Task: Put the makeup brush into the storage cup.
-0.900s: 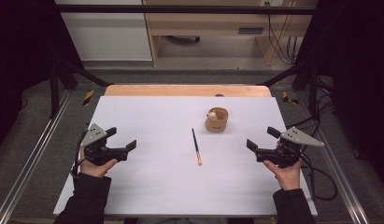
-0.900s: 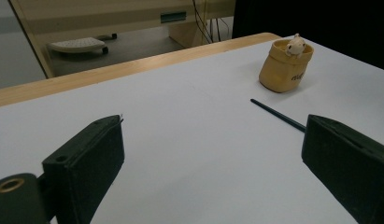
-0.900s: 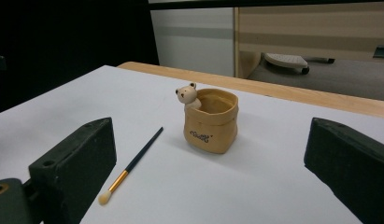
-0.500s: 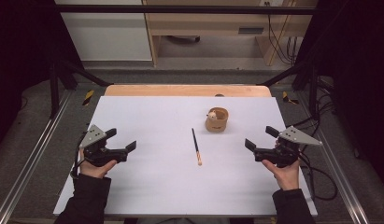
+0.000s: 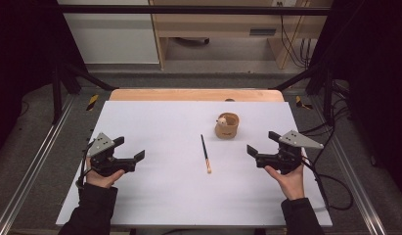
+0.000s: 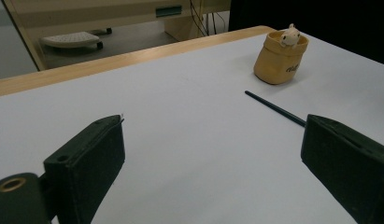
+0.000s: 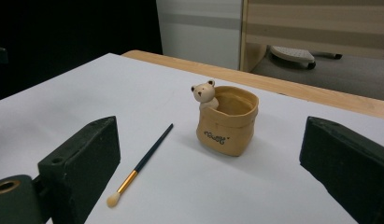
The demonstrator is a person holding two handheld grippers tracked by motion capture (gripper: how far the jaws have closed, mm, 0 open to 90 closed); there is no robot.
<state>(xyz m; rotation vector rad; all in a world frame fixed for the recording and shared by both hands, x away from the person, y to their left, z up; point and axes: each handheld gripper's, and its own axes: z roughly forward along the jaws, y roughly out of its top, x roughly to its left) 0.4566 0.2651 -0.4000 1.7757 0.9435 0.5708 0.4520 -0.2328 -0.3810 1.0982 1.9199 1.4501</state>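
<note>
A tan sack-shaped cup (image 5: 227,126) with a small bear figure on its rim stands right of the table's middle. A dark-handled paintbrush (image 5: 205,153) lies just left of it, its pale tip toward the near edge. My left gripper (image 5: 130,149) rests at the table's left, open and holding nothing, pointing right. My right gripper (image 5: 262,143) sits at the right, open and holding nothing, pointing left toward the brush. In the left gripper view the cup (image 6: 279,57) and brush (image 6: 275,108) lie beyond the open gripper (image 6: 213,172). In the right gripper view the cup (image 7: 228,121) and brush (image 7: 143,163) lie between the wide jaws of the gripper (image 7: 213,172).
The white table top (image 5: 164,196) has a wooden strip (image 5: 189,95) along its far edge. Metal rails (image 5: 32,166) run down both sides. Cables (image 5: 335,181) trail off the right gripper. Pale cabinets (image 5: 110,34) stand on the floor behind.
My right gripper has edged a little to the left, toward the brush. The left gripper, the cup and the brush have stayed put.
</note>
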